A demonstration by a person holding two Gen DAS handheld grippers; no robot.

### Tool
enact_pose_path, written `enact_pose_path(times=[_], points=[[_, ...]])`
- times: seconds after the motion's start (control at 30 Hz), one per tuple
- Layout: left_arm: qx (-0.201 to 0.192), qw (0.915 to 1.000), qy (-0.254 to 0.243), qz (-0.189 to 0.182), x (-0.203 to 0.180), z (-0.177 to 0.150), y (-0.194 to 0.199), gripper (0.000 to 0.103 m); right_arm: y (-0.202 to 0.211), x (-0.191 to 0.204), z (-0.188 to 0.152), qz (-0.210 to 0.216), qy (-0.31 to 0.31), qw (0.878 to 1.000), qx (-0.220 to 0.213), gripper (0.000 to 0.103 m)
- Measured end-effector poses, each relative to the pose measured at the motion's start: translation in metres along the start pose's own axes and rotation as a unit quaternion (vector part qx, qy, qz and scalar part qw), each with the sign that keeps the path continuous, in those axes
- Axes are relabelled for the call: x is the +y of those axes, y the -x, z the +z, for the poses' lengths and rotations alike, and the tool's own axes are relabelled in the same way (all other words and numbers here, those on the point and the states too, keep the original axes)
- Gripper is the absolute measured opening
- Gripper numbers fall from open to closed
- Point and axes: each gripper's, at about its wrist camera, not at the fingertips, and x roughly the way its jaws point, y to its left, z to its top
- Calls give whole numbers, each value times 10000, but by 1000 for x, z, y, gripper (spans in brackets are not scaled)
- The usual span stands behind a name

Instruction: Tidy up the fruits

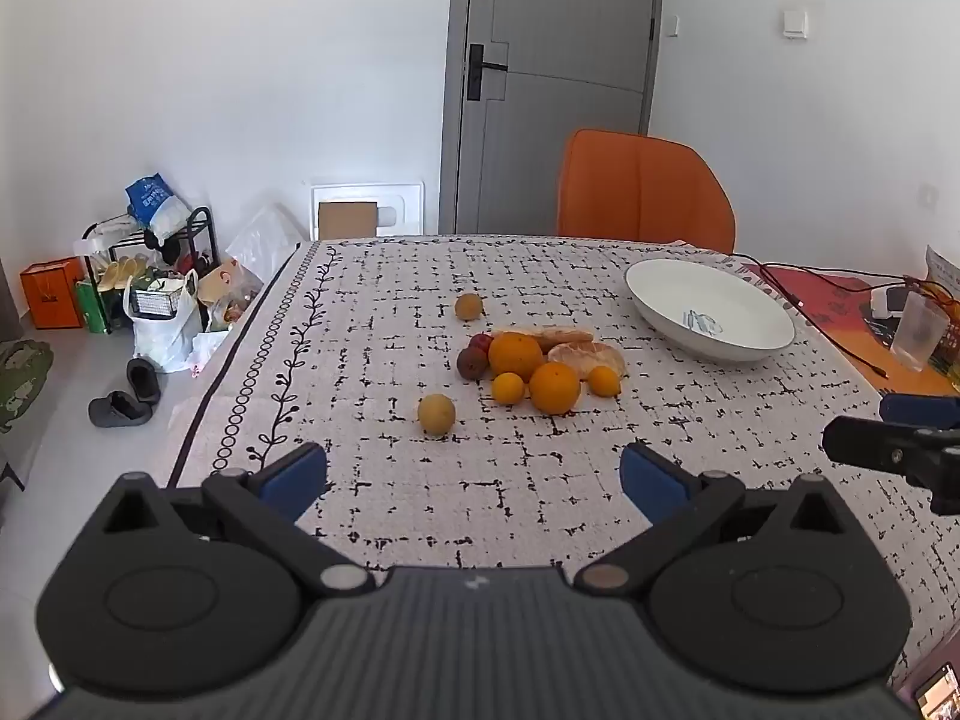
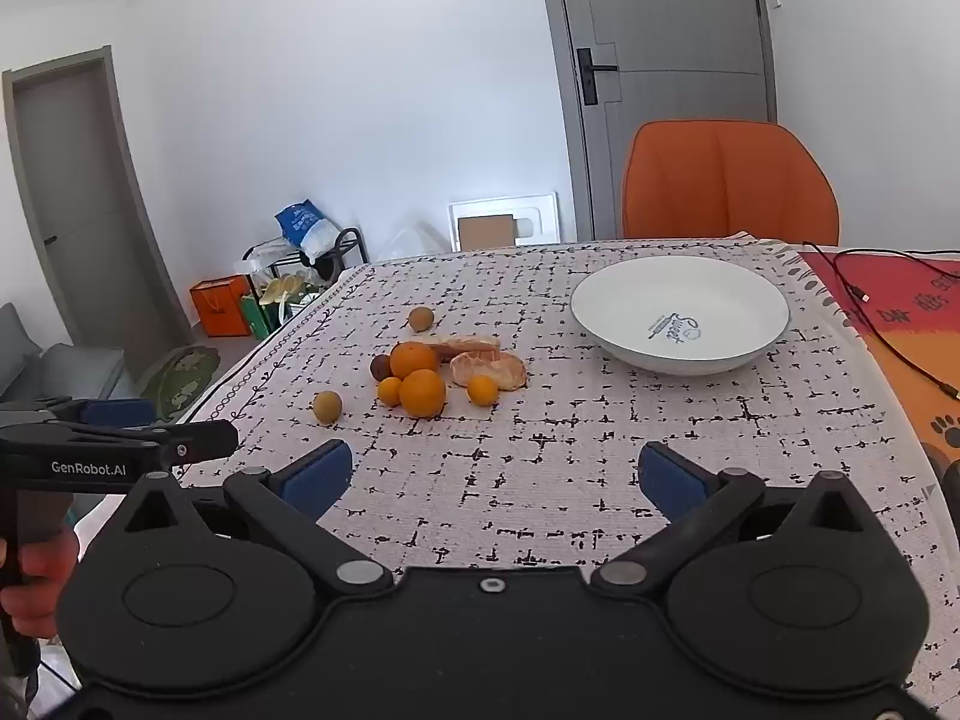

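Both blue-padded fingers (image 1: 294,477) of the left gripper (image 1: 474,477) stand wide apart and hold nothing; the right gripper (image 2: 495,477) is spread just as wide over the tablecloth (image 2: 540,480). Ahead, mid-table, the fruits (image 1: 528,366) cluster: oranges, small citrus, peeled segments, with two yellowish ones apart. To their right sits a white bowl (image 1: 660,276). Both grippers hover level near the table's near edge. One dark fruit (image 1: 471,363) is hard to identify.

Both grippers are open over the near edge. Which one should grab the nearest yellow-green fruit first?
Left, probably. The yellow-green fruit lies almost straight ahead of the open left gripper; from the right gripper it sits off to the left.
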Motion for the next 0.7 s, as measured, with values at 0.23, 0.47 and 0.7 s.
enact_pose_path(times=[0.23, 0.47, 0.7], points=[[-30, 10000, -45, 7, -1, -2, 0, 103, -1, -1, 1, -18, 1, 10000, -30, 103], [-40, 10000, -58, 3, 1, 0, 2, 103, -5, 2, -2, -11, 38, 10000, -49, 103], [-62, 10000, -50, 30, -1, 2, 3, 103, -2, 3, -2, 5, 50, 10000, -45, 103]])
